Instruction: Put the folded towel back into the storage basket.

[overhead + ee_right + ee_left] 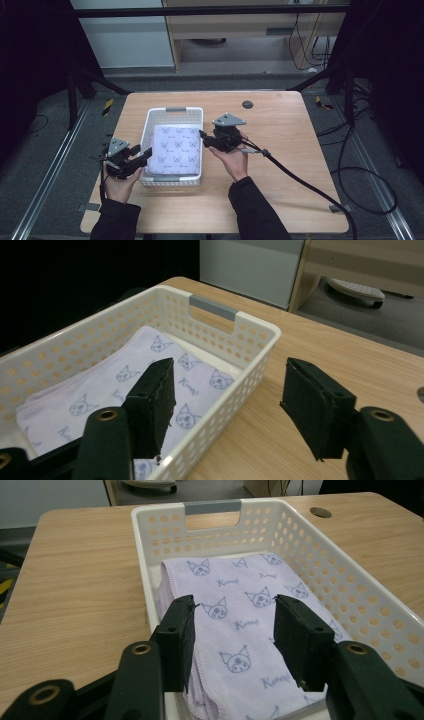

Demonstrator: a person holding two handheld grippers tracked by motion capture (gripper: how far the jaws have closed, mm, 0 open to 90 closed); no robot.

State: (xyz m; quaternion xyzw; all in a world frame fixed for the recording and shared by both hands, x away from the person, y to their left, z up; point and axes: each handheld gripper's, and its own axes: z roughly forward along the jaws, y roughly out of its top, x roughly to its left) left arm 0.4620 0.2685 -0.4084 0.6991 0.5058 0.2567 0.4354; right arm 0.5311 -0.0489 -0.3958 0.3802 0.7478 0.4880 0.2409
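Observation:
A folded lilac towel [176, 149] printed with small cat faces lies flat inside a white perforated basket [172, 111] on the wooden table. In the left gripper view the towel [240, 625] fills the basket [310, 545] floor. My left gripper [145, 155] hovers open at the basket's near left corner, its jaws over the towel's near edge [232, 630]. My right gripper [204, 137] is open at the basket's right wall; in the right gripper view [230, 400] one jaw stands inside over the towel [120, 375] and the other outside the basket wall [250, 347].
The basket has grey handles at both short ends. A round cable hole [247, 104] sits at the table's far middle. A thick black cable [305, 185] trails from the right gripper across the table's right side. Black frame legs stand beyond the far corners.

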